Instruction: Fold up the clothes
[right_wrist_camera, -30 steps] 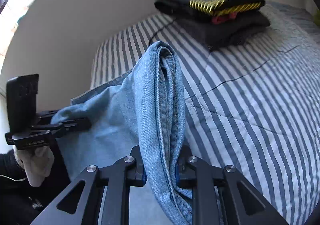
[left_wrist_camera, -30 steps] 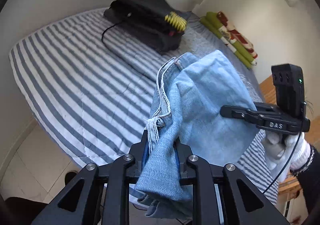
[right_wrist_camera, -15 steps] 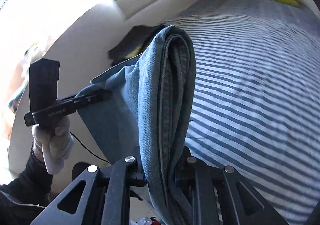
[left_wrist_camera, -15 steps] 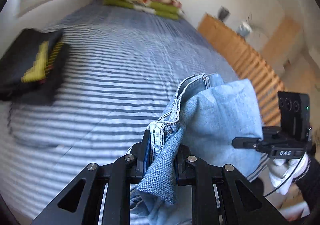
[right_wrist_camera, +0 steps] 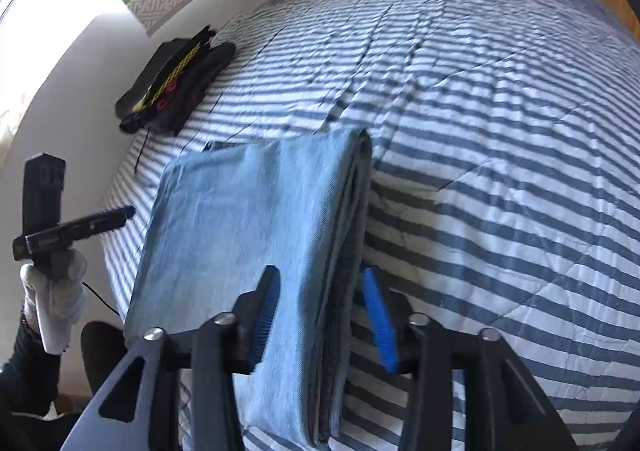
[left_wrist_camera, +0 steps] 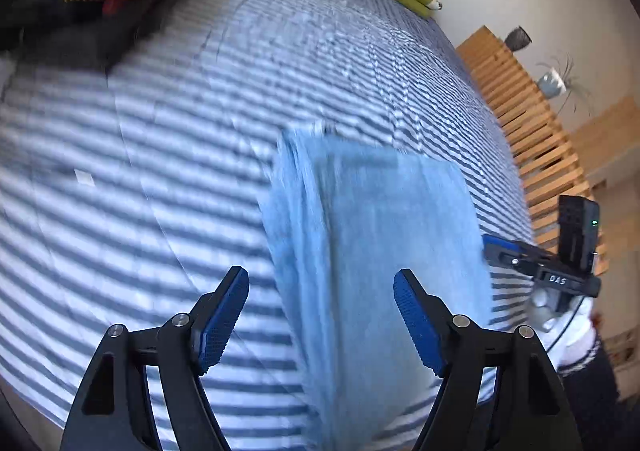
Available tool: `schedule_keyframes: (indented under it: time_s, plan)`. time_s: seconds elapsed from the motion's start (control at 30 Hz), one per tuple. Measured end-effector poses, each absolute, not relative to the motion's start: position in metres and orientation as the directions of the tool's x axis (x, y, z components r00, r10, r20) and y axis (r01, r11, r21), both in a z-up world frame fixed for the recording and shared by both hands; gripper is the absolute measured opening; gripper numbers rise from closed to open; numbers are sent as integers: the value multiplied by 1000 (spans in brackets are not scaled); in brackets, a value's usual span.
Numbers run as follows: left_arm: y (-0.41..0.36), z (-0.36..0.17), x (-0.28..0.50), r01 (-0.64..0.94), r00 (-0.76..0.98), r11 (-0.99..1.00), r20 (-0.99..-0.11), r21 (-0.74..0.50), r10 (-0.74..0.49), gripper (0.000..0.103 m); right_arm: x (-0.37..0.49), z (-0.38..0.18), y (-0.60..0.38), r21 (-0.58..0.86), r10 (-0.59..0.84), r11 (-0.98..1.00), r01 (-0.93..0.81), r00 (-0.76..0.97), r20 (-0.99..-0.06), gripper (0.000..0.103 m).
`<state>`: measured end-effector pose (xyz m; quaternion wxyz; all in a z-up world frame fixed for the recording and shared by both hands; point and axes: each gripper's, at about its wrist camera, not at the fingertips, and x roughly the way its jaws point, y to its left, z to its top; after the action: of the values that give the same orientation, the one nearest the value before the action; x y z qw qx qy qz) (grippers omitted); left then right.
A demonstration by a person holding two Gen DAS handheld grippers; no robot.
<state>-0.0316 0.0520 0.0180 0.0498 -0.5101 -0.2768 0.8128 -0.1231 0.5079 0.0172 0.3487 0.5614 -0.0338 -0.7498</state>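
The folded jeans lay flat on the striped bed, close to its near edge. The left tool stood wide apart above the jeans, its jaws having just opened, nothing pressed between them. The right tool had just been opening too; the jeans' folded edge sat between its parted blue pads, no longer clamped. A dark folded pile rested by the bed's far-left edge.
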Motion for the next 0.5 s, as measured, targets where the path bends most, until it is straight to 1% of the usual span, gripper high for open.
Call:
schedule_keyframes:
  time_s: [0.03,0.1,0.17,0.23,0.27,0.3,0.37,0.43,0.47,0.5]
  plan:
    - [57,9,-29,211,-468,-833,-801,-511,373,78,-123,12,504,454,-567,-742,494,-100,-818,47]
    - [70,-6,-30,214,-454,-838,-811,-502,370,78,-122,5,496,416,-535,-752,511,-104,-838,51]
    - [79,-21,-36,229,-429,-849,-833,-475,350,78,-126,-3,493,389,-506,-771,505,-114,-855,51]
    - [85,-36,-39,240,-404,-860,-852,-451,334,78,-131,-13,497,398,-498,-785,474,-102,-861,52]
    - [85,-38,-40,240,-414,-858,-848,-454,332,79,-133,-15,501,410,-504,-787,462,-98,-858,54]
    - [84,-40,-39,235,-428,-858,-841,-457,330,79,-134,-17,504,402,-499,-790,462,-105,-860,59]
    - [82,-42,-44,240,-432,-847,-834,-473,343,78,-134,-21,503,404,-506,-778,481,-99,-857,61]
    - [81,-43,-48,245,-447,-835,-822,-492,353,68,-137,-30,503,447,-531,-768,458,-67,-844,61]
    - [84,-44,-50,229,-438,-833,-817,-504,374,60,-139,-35,502,480,-555,-756,445,-47,-831,61]
    - [87,-44,-51,221,-440,-839,-818,-497,369,58,-140,-36,501,501,-581,-743,443,-56,-812,61]
